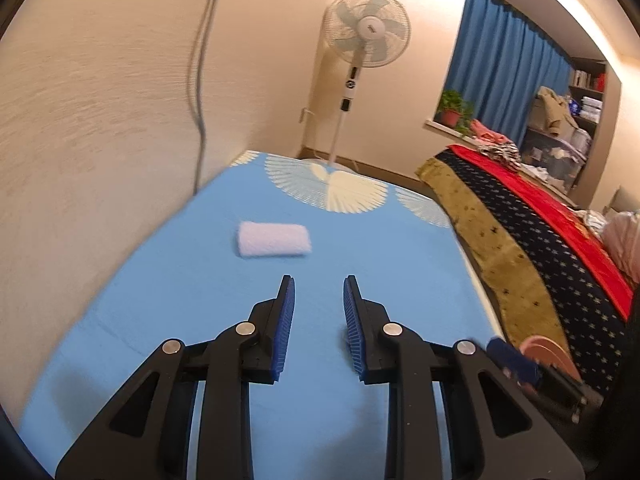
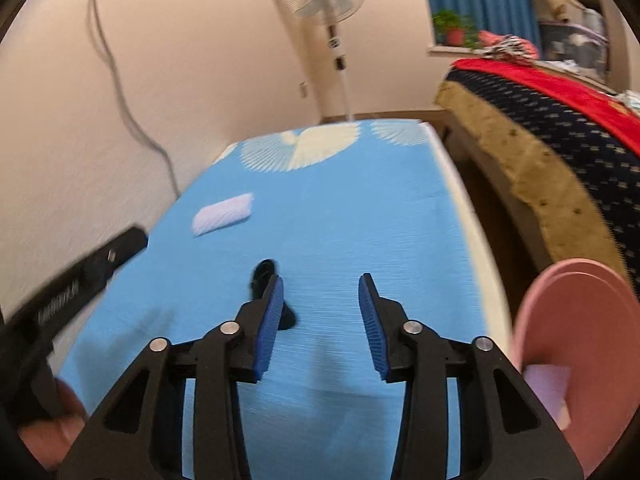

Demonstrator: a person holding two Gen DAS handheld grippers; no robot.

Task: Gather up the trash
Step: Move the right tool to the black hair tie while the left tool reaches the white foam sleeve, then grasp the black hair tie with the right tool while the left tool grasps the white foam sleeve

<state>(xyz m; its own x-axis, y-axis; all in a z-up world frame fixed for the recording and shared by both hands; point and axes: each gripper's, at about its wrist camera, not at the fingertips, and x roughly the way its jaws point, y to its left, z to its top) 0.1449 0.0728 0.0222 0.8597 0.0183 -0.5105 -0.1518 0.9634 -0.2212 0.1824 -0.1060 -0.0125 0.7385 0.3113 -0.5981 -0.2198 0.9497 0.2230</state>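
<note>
A white folded tissue wad [image 1: 274, 239] lies on the blue table cover [image 1: 200, 320], ahead and slightly left of my left gripper [image 1: 319, 286], which is open and empty above the cover. The wad also shows in the right wrist view [image 2: 223, 214], far left of my right gripper [image 2: 320, 284], which is open and empty. A pink bin [image 2: 580, 360] stands at the table's right edge, with a white piece [image 2: 546, 390] inside it. The bin's rim shows in the left wrist view [image 1: 550, 350]. The left gripper's body [image 2: 80, 280] enters at the left of the right wrist view.
A standing fan [image 1: 366, 28] is beyond the table's far end. A bed with a dark starred and red blanket [image 1: 560, 248] runs along the right. A cable [image 1: 200, 80] hangs on the left wall. A small black object [image 2: 264, 274] lies by my right gripper's left finger.
</note>
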